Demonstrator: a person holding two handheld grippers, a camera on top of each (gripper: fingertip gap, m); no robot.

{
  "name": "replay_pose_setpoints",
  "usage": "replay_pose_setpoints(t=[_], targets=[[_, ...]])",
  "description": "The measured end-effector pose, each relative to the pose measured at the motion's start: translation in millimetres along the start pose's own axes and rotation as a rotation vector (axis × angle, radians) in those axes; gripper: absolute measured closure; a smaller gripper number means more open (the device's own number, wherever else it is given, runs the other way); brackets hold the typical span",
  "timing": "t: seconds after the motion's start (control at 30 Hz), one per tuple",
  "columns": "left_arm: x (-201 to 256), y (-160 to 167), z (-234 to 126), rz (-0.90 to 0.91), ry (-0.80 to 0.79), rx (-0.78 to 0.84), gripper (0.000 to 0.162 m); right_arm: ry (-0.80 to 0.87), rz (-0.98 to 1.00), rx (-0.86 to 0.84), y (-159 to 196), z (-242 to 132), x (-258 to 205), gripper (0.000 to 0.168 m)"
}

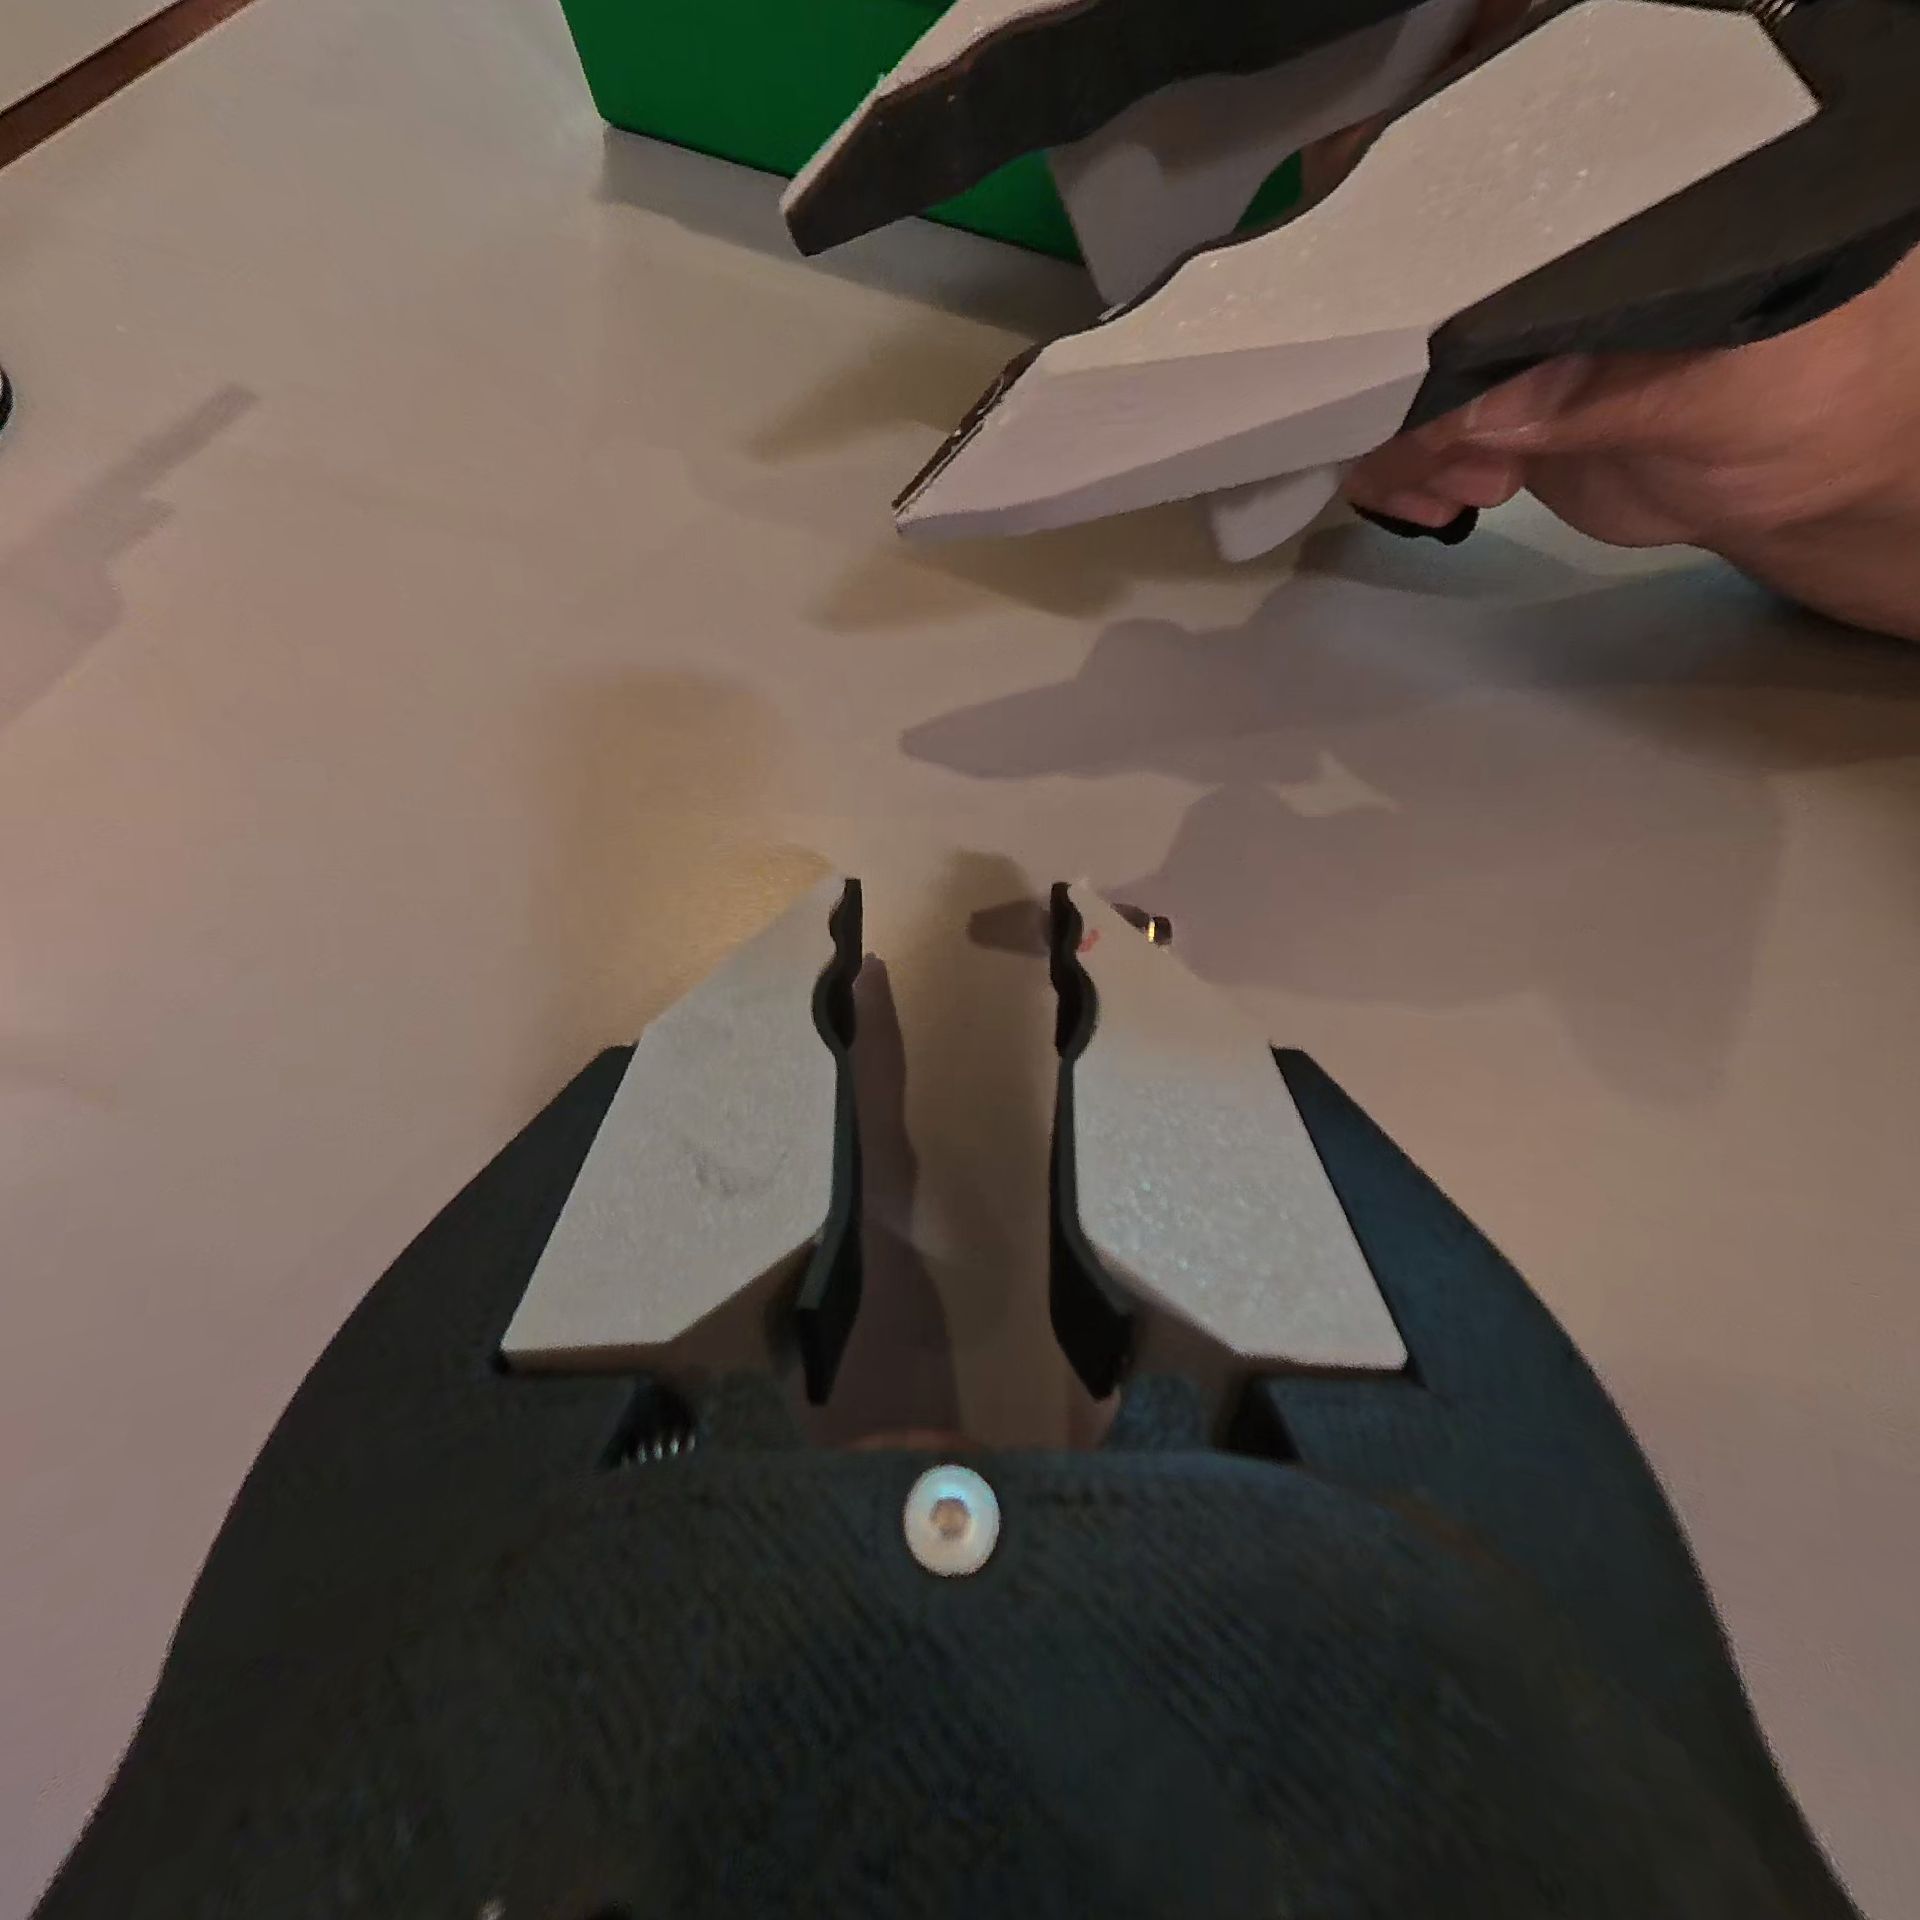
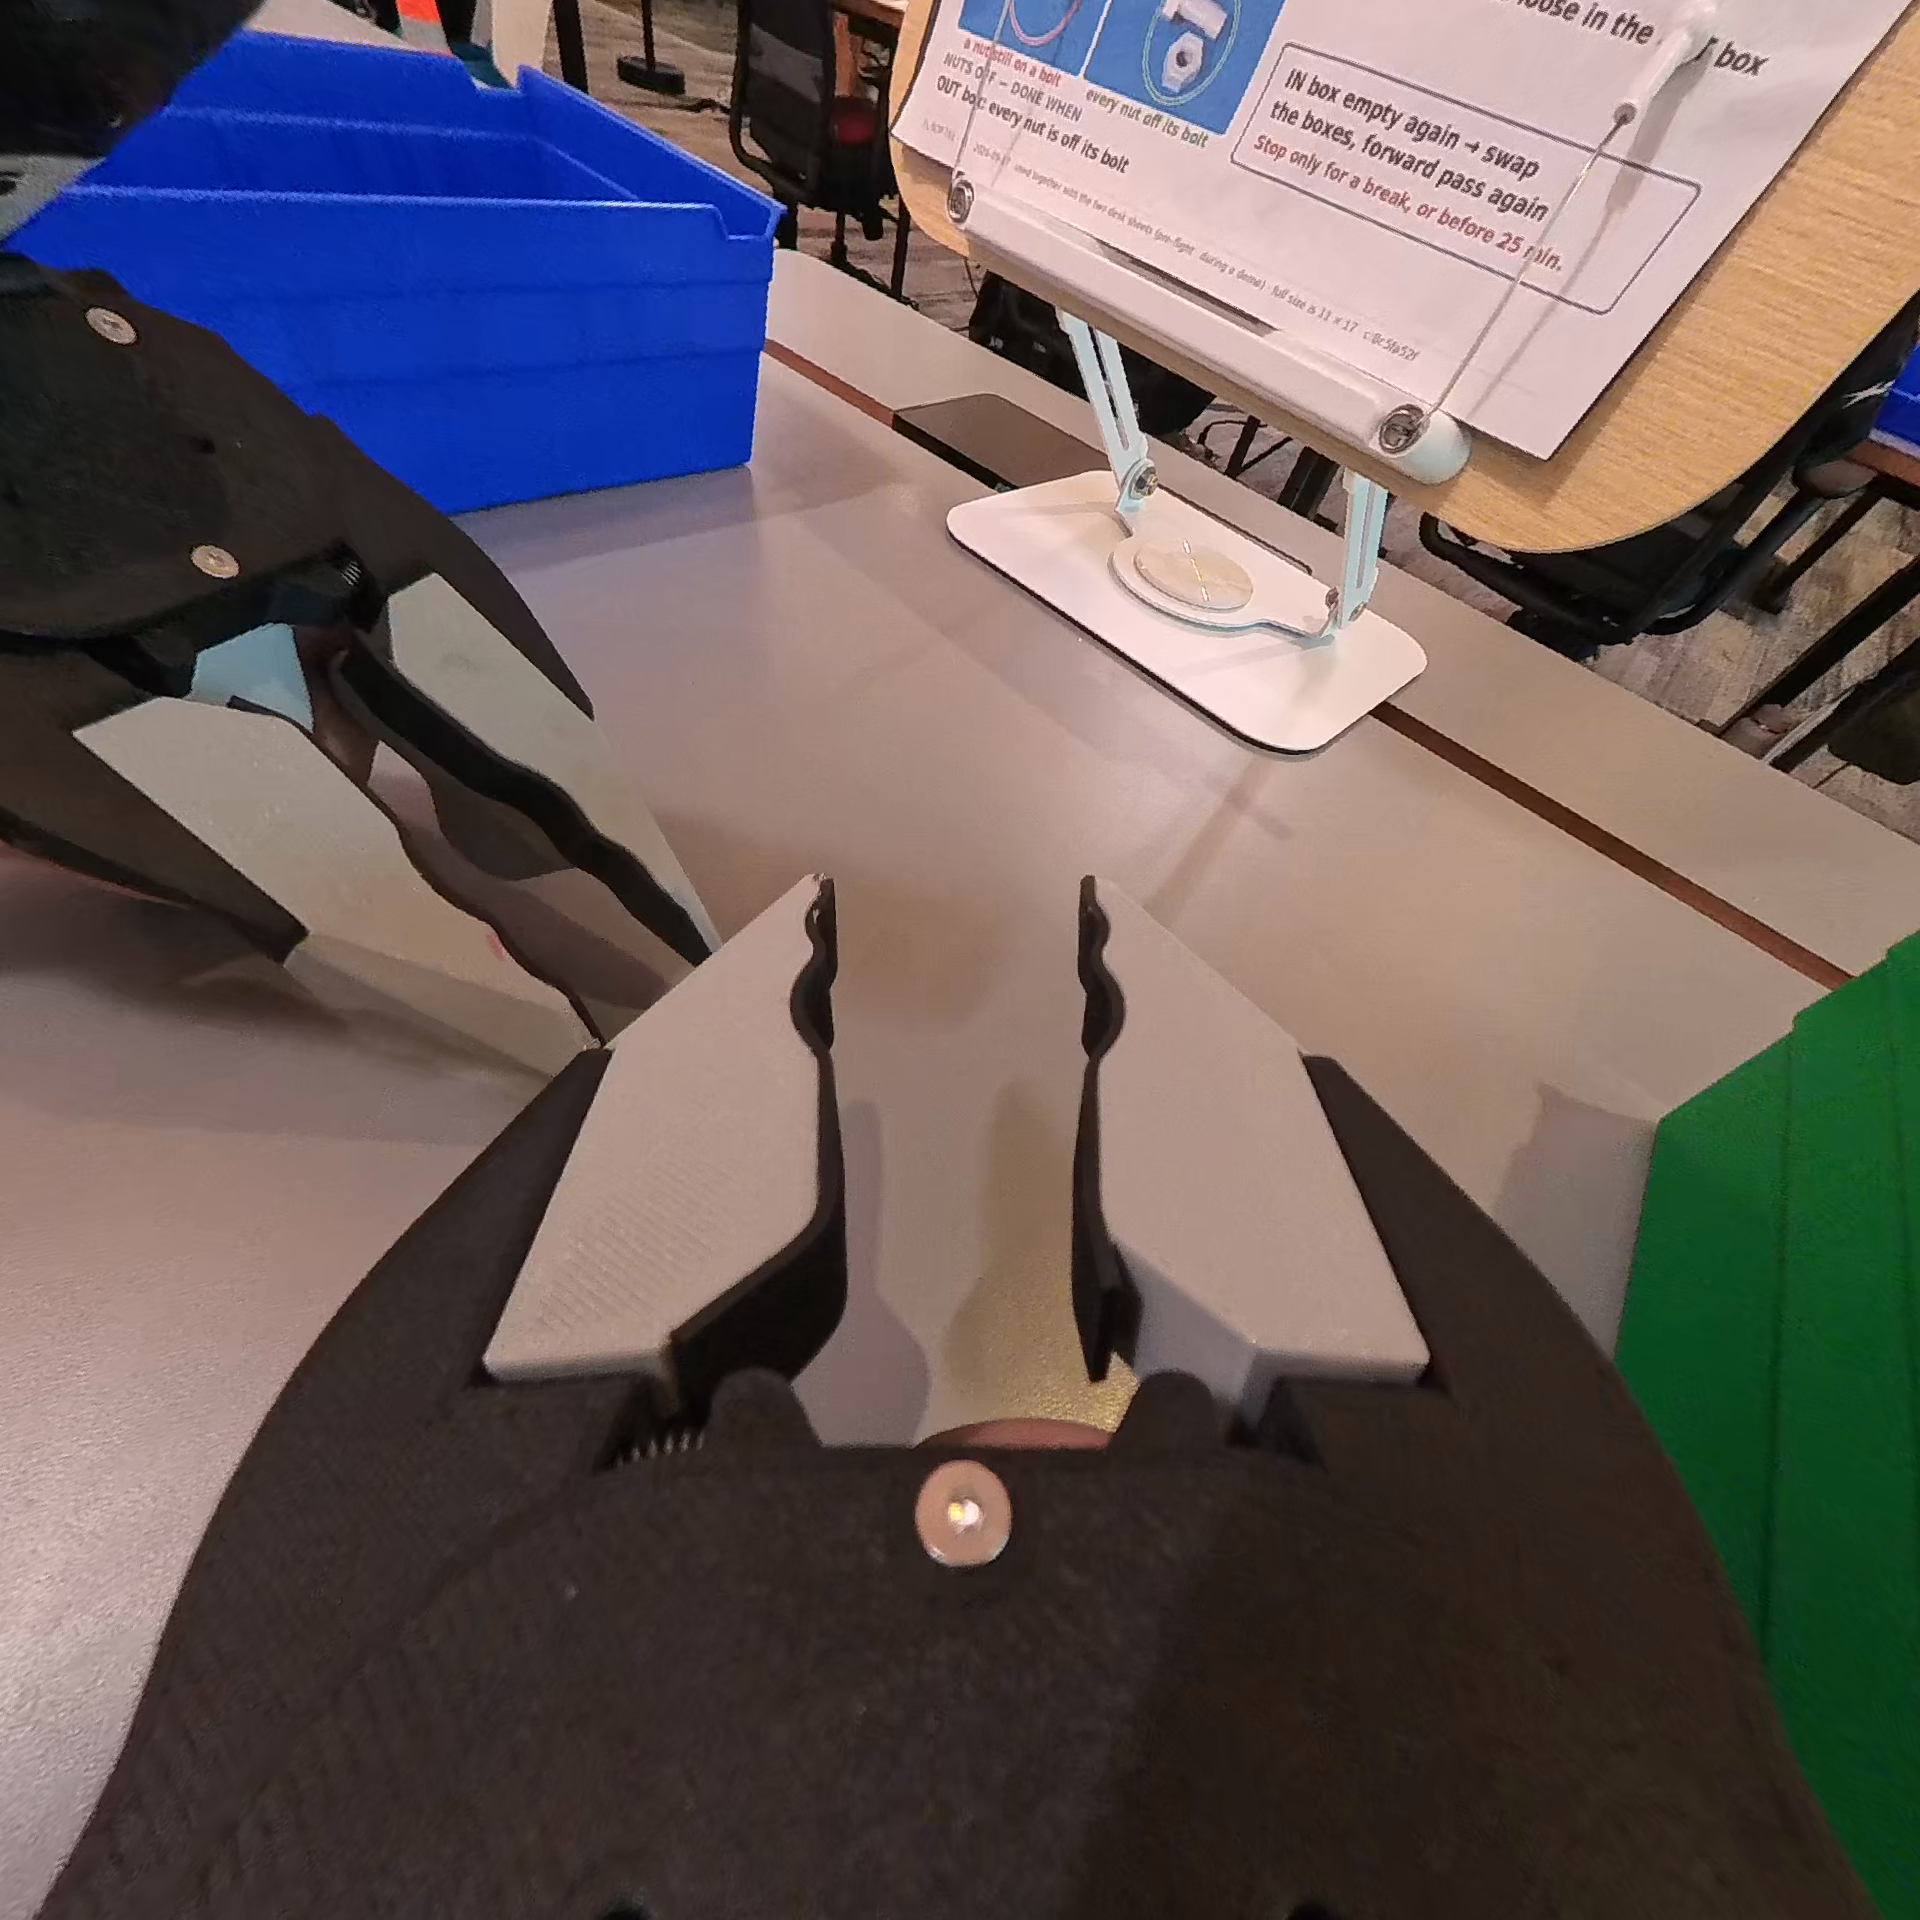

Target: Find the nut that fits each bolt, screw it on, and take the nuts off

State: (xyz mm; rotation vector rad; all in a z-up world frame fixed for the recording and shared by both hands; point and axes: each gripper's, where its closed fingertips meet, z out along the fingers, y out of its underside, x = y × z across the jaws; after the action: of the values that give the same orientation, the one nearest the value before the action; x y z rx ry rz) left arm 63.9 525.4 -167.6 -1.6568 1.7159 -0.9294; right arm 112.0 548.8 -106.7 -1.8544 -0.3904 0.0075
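Blue bin (image 2: 436,281) sits toward the far left of the desk (image 2: 935,727), seen in the right wrist view; its inner dividers show, contents not visible.

Left gripper (image 1: 954,904) — jaws apart, nothing between them, bare desk surface showing through the gap. Tips hang low over the desk. In the right wrist view the same gripper (image 2: 644,987) appears at the left, angled down, jaws likewise parted.

Just beside the left gripper's right fingertip, a small dark metallic piece (image 1: 1158,928) lies on the desk, with a pale sliver next to it. Too small and blurred to say whether it is a nut or a bolt.

Right gripper (image 2: 951,904) — jaws apart, empty, held above the desk. In the left wrist view it (image 1: 862,353) comes in from the upper right, with a person's hand (image 1: 1683,488) on its grip. The two grippers are near each other but not touching.

Document stand (image 2: 1195,613) with a white base stands at the far edge of the desk, carrying a printed sheet (image 2: 1351,156) on a wood-coloured board.

Green bin (image 2: 1808,1351) at the right side of the desk — only its outer wall shows; it also appears behind the right gripper in the left wrist view (image 1: 727,73). Interior not visible.
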Motion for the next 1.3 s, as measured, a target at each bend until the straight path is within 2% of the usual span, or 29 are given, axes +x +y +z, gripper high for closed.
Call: replay_pose_setpoints(t=[0.63,0.8,0.9,1.03,1.2,1.3], targets=[[-2,3,0,-0.013,-0.003,-0.016,0.128,-0.010,0.001,-0.004,0,0,-2,0.125],[-28,1,-10,-0.124,-0.081,0.025,0.127,-0.203,0.137,0.000,-2,0,-28,0.130],[-44,-2,-20,-0.205,-0.117,0.079,0.126,-0.310,0.200,-0.067,5,-1,-43,0.128],[-55,-4,-27,-0.272,-0.124,0.128,0.125,-0.334,0.173,-0.092,8,-3,-48,0.148],[-59,-4,-29,-0.285,-0.138,0.132,0.125,-0.452,0.182,-0.260,32,-5,-76,0.140],[-61,-6,-32,-0.279,-0.149,0.140,0.125,-0.472,0.160,-0.371,46,-12,-83,0.142]])
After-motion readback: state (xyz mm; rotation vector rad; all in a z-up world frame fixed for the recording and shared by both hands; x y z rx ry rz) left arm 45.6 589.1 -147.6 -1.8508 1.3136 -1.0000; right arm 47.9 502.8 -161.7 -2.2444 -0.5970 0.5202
